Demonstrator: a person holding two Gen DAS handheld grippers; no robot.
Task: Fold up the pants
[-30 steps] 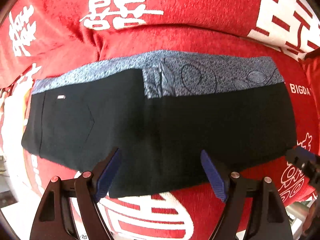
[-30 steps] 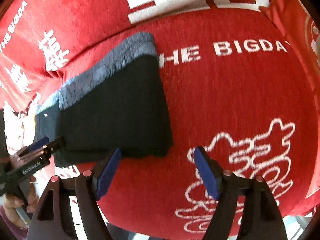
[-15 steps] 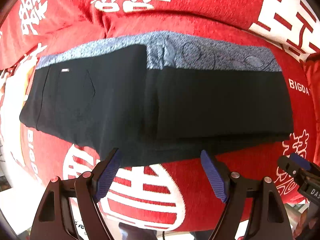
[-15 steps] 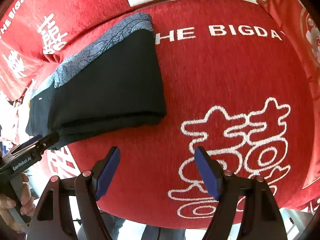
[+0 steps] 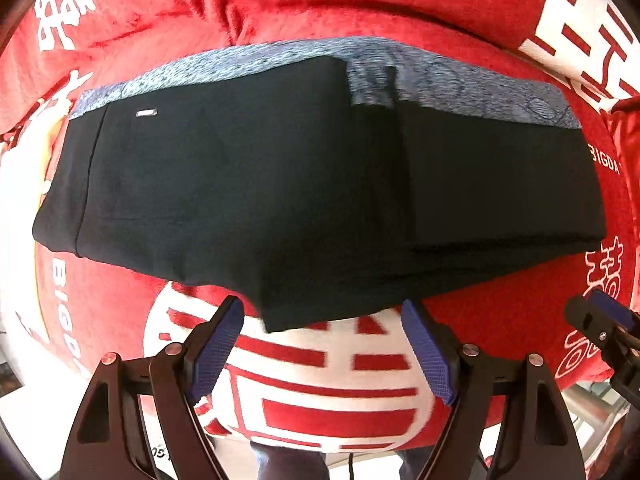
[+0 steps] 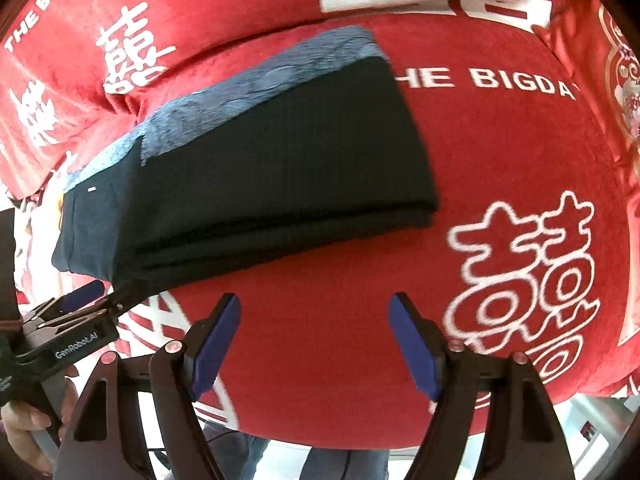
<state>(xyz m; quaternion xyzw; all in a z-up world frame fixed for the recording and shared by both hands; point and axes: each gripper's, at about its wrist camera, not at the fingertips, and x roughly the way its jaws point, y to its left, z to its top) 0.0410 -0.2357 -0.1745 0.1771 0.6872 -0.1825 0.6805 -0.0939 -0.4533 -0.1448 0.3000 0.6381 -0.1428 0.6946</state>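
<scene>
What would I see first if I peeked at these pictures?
A big bright red blanket with white writing fills everything. In the middle lies a pair of folded black pants with a speckled grey waistband along the far edge. Near you, two open tongs with blue pads hover, the left tongs at the pants' near edge, the right tongs over bare blanket.

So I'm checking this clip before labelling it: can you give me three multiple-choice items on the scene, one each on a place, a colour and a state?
1. Where do the pants lie?
A on a red cloth
B in a basket
C on a chair back

2. What colour is the waistband?
A yellow
B speckled grey
C green

3. How is the left gripper?
A shut on the pants
B open, holding nothing
C shut on the cloth

Answers: 1 A, the red cloth lies under them; 2 B, a grey strip tops the black; 3 B, only cloth shows in the gap.
</scene>
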